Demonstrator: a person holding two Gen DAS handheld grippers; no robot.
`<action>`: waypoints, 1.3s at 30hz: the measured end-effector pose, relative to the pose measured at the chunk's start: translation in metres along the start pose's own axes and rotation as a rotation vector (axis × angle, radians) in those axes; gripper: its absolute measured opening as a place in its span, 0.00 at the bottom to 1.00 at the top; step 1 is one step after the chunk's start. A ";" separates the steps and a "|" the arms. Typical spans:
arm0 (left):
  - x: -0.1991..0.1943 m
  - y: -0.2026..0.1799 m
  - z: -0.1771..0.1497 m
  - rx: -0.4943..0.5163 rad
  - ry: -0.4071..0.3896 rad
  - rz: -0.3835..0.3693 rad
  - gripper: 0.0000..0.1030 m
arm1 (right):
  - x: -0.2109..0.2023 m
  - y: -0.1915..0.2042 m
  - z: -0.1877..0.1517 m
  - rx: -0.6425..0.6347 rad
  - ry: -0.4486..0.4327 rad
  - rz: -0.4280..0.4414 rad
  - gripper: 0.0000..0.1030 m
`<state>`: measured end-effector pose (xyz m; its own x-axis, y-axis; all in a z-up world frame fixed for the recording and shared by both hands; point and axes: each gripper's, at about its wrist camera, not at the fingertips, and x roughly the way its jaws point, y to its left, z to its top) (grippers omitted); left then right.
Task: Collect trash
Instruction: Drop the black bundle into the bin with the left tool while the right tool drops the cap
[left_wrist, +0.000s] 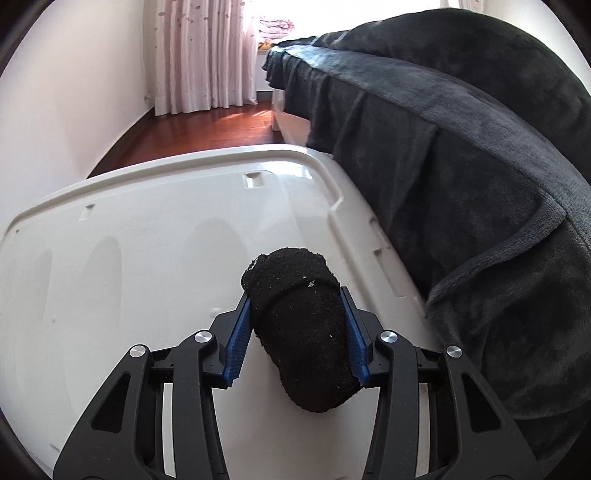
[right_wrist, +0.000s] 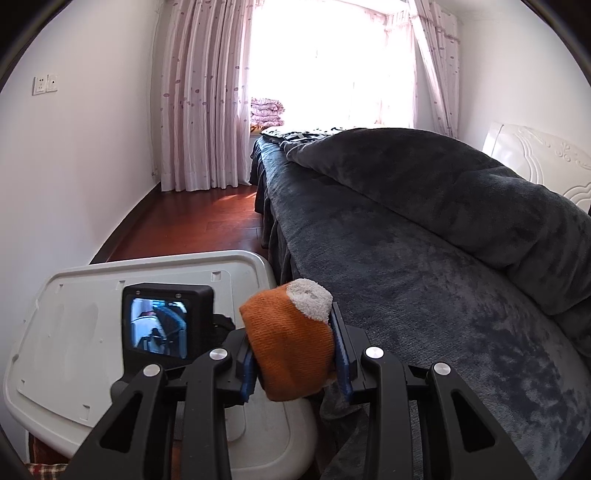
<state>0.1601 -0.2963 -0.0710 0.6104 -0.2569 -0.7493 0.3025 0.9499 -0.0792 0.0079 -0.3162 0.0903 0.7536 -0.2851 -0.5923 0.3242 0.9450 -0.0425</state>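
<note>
On the left, the left gripper (left_wrist: 297, 317) has its blue pads (left_wrist: 236, 343) pressed to both sides of a rolled black sock (left_wrist: 301, 332). The jaws stand only partly open, filled by the roll. The sock's lower end looks to be resting on the white lid (left_wrist: 129, 240), so it reads as gripped but not yet lifted clear. The lid lies flat beside the bed (left_wrist: 461, 166), and no other item shows on it in this view.

Moving right, the right gripper (right_wrist: 295, 350) is clamped on an orange sock (right_wrist: 291, 354) with a white toe, jaws narrow around it. That one is off any surface, held above the edge where lid meets bed. The other gripper's camera box (right_wrist: 166, 325) sits low over the lid, just left of it.

So the score: two items in hand, one per gripper. What's left, by my reading, is carrying both off to wherever they're collected, and no bin or bag shows in either view. The dark blanket (right_wrist: 424, 295) looks free of further clutter as far as can be seen.
</note>
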 end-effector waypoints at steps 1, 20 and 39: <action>-0.004 0.008 -0.001 -0.002 -0.003 0.010 0.43 | 0.000 0.002 0.000 -0.003 -0.001 0.002 0.32; -0.146 0.160 -0.064 -0.038 -0.072 0.195 0.43 | -0.060 0.104 -0.036 -0.099 -0.021 0.184 0.32; -0.236 0.240 -0.242 -0.062 0.087 0.192 0.43 | -0.068 0.196 -0.219 -0.208 0.409 0.331 0.32</action>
<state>-0.0886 0.0353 -0.0728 0.5861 -0.0564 -0.8083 0.1393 0.9897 0.0319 -0.1055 -0.0759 -0.0541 0.4998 0.0783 -0.8626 -0.0426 0.9969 0.0658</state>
